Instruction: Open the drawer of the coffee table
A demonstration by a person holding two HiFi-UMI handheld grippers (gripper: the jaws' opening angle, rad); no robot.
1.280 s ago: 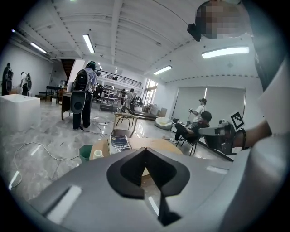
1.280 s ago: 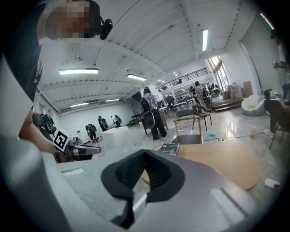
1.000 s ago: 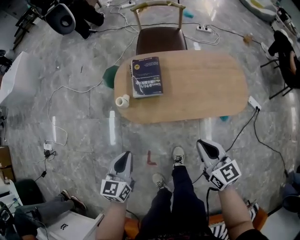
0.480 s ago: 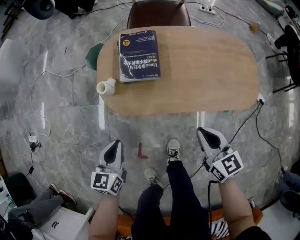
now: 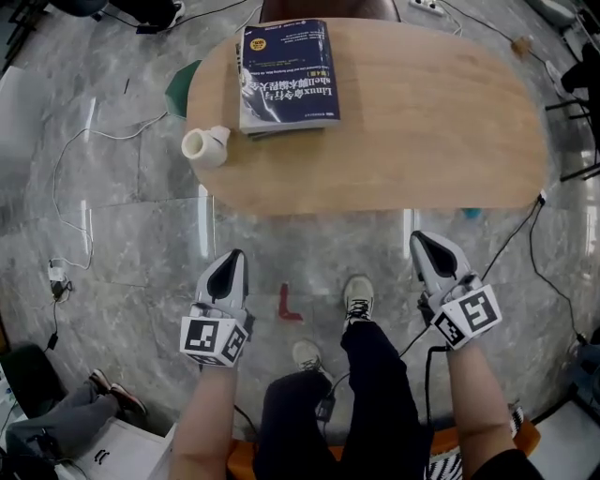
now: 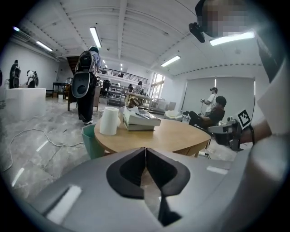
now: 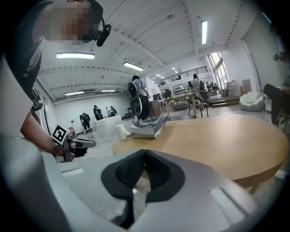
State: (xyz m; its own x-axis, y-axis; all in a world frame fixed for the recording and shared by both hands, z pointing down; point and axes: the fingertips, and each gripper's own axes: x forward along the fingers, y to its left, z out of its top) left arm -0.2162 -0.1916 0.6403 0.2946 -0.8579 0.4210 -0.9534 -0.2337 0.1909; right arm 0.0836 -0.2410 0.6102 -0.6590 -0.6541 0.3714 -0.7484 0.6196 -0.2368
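Note:
The oval wooden coffee table (image 5: 422,112) fills the top of the head view. Its drawer is hidden under the tabletop in every view. A dark blue book (image 5: 286,77) and a white cup (image 5: 204,146) rest on the table's left end. My left gripper (image 5: 233,255) hovers over the floor just short of the table's near edge, jaws shut and empty. My right gripper (image 5: 420,238) hangs level with it further right, also shut on nothing. In the left gripper view the shut jaws (image 6: 145,149) point at the table (image 6: 176,136). The right gripper (image 7: 145,153) faces the tabletop (image 7: 226,140).
A green bin (image 5: 183,89) stands by the table's left end and a chair (image 5: 328,7) at its far side. Cables trail over the marble floor. A red piece (image 5: 289,305) lies between my grippers, near my shoes (image 5: 358,298). Another person's legs (image 5: 103,398) show at bottom left.
The camera and both grippers have dropped lower and nearer to the table, which now looks bigger. Both grippers stay shut.

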